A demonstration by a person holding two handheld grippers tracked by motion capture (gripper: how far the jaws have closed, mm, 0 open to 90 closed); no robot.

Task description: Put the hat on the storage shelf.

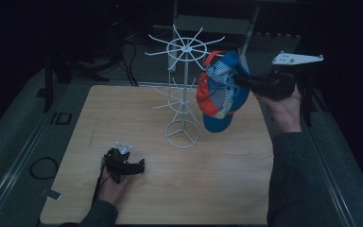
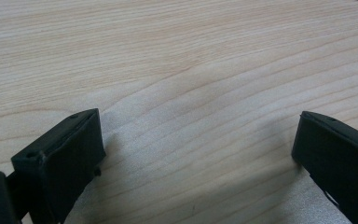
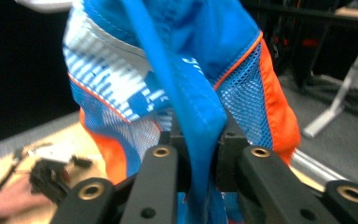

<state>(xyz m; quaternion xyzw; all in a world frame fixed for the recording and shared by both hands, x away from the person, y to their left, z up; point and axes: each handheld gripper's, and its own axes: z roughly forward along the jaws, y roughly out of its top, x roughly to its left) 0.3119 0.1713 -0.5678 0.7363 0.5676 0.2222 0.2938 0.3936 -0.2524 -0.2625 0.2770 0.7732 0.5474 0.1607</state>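
Observation:
A blue, orange and white mesh cap (image 1: 220, 92) hangs in the air beside the white wire rack (image 1: 184, 90), close to its upper prongs on the right. My right gripper (image 1: 240, 79) comes in level from the right and is shut on the cap; in the right gripper view its jaws (image 3: 199, 140) pinch a fold of the blue cap fabric (image 3: 186, 70). Low on the wooden table (image 1: 170, 189) rests my left gripper (image 1: 139, 166), pointing right. The left gripper view has its jaws (image 2: 198, 140) wide apart over bare wood (image 2: 168, 56), with nothing between them.
The rack stands on a round wire base (image 1: 183, 134) near the table's middle, with two tiers of thin prongs sticking outward. Dark floor, cables (image 1: 42, 168) and metal table legs (image 1: 250, 28) surround the table. The person's right sleeve (image 1: 290, 179) lies along the table's right edge.

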